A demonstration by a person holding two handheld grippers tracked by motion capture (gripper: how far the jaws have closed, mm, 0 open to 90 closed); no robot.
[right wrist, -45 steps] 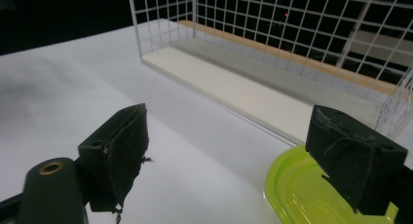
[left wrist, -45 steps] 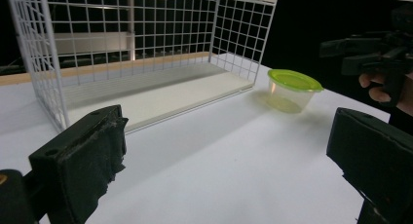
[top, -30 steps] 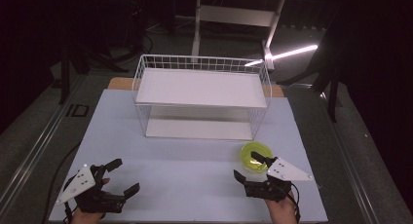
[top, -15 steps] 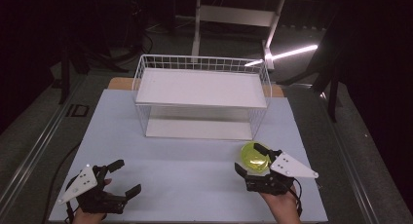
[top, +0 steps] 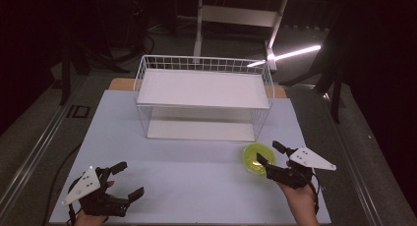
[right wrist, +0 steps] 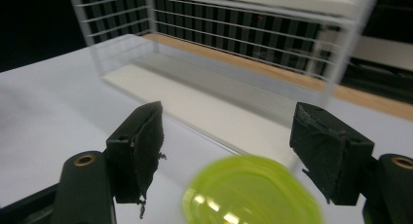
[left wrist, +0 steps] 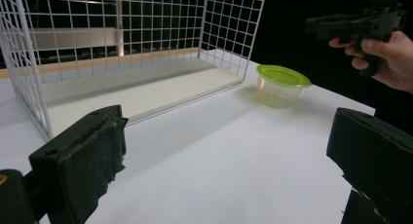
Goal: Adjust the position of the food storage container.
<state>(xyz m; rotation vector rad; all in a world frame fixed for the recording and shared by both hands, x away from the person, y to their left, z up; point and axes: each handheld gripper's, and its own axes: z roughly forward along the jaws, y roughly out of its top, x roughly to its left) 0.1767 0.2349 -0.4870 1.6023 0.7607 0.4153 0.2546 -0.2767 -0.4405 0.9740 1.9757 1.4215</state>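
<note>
Now we see the right gripper, jaws just narrowing yet still apart, poised above the green-lidded tub; the left gripper gapes empty.

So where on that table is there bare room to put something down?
The mat is bare between the left hand-held gripper and the green-lidded tub, and left of the wire rack. It is crowded around the tub, under the right hand-held gripper.

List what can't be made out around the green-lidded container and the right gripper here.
- Container: right gripper view, motion-blurred, cut by bottom edge.
- Contents: left gripper view, translucent wall, too small.
- Right gripper: high view, too small to tell whether the jaws touch the lid.
</note>
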